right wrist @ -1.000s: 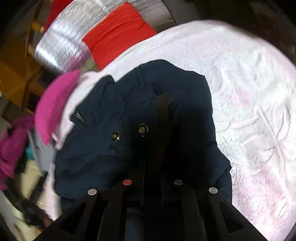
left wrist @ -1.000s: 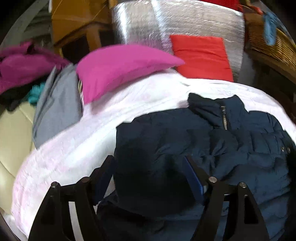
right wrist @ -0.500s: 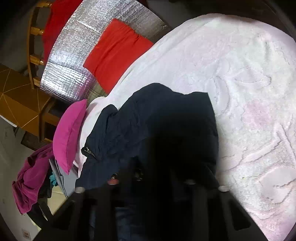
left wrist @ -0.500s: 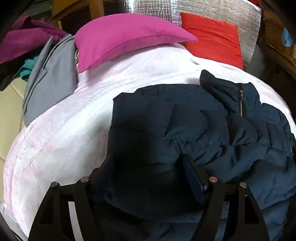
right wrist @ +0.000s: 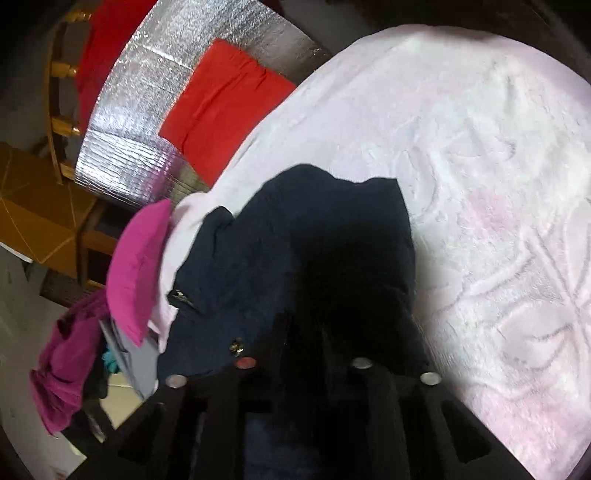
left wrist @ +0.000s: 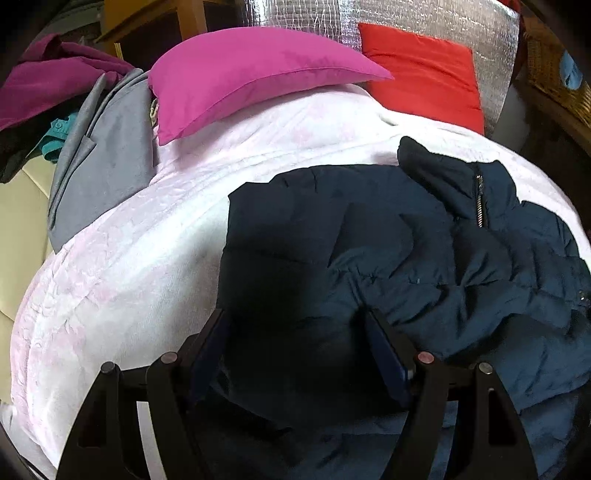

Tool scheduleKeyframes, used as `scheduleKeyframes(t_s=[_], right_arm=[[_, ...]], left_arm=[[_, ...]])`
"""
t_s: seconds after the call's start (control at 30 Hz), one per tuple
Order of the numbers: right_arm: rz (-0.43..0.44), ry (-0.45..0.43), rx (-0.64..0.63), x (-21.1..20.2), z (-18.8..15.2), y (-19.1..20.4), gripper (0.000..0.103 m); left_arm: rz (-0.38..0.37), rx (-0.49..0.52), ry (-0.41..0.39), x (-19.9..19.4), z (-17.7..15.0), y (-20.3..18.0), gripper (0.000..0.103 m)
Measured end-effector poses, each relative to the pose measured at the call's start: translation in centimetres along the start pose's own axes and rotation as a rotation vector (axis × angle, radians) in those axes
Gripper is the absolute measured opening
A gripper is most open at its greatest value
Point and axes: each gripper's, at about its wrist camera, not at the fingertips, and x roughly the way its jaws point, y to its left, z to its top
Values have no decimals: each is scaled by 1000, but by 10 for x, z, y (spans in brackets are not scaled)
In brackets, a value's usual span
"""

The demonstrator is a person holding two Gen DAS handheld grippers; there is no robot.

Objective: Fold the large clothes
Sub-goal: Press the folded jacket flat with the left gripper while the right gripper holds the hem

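One navy jacket (left wrist: 388, 258) lies on the pink-white bedspread (left wrist: 129, 277).
Left gripper (left wrist: 295, 350) spread over its 6 o'clock edge; right gripper (right wrist: 303, 332) jaws just opening, dark fabric between, contact unclear.

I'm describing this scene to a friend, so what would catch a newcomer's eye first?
The dark navy puffer jacket lies crumpled in the middle of the pale pink blanket, collar and zipper toward the far side. Beyond it, a bright magenta pillow and a red cushion stand out against a silver foil panel.
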Motion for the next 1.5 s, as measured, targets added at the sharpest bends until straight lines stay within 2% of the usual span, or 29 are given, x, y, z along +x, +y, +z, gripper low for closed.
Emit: scheduleKeyframes(t_s=[0.03,0.1,0.17,0.2,0.23,0.3,0.4,0.53,0.63,0.73,0.9,1.0,1.13,1.27,1.33,1.43,1.5], right_arm=[[20,-9,-8,-7,-3,1,62],[-2,-12,-48,-15,-8,6,62],[-35,-1,-112,-19,-17,14,50],[-49,1,-157,-20,-23,22,31],[-61,1,-184,-21,-28,25,28],[-102,-14,-277,-20,-42,40,28],[-174,-20,-386,-9,-54,57,28],[-277,99,-379,26,-58,49,27],[-275,107,-366,24,-53,49,26],[-250,72,-342,10,-49,50,26],[-203,-68,-378,-20,-47,65,26],[-173,-89,-406,-20,-55,77,26],[-166,-7,-432,7,-71,85,26],[-224,119,-397,45,-80,78,27],[-209,138,-357,48,-77,69,27],[-177,157,-317,45,-73,62,27],[-171,146,-310,40,-73,62,27]], left_arm=[[-3,-3,-1,-1,0,0,76],[-11,-9,-8,-5,-1,2,76],[-18,-11,-17,-10,0,1,76],[-28,-13,-30,-15,-1,0,76],[-35,-13,-40,-19,-1,-1,76],[-53,-3,-70,-28,-2,-6,76],[-59,23,-65,-26,-4,-12,76],[-38,47,56,9,-9,-16,80],[-34,50,62,12,-7,-15,81],[-52,35,29,2,-4,-14,81],[-145,15,-73,-29,1,-21,81],[-196,43,-91,-34,2,-36,81],[-218,83,-9,-15,-4,-62,81],[-207,93,31,1,-11,-74,82],[-211,95,42,5,-12,-74,84],[-188,152,50,11,-18,-79,87],[-183,159,55,11,-16,-79,87]])
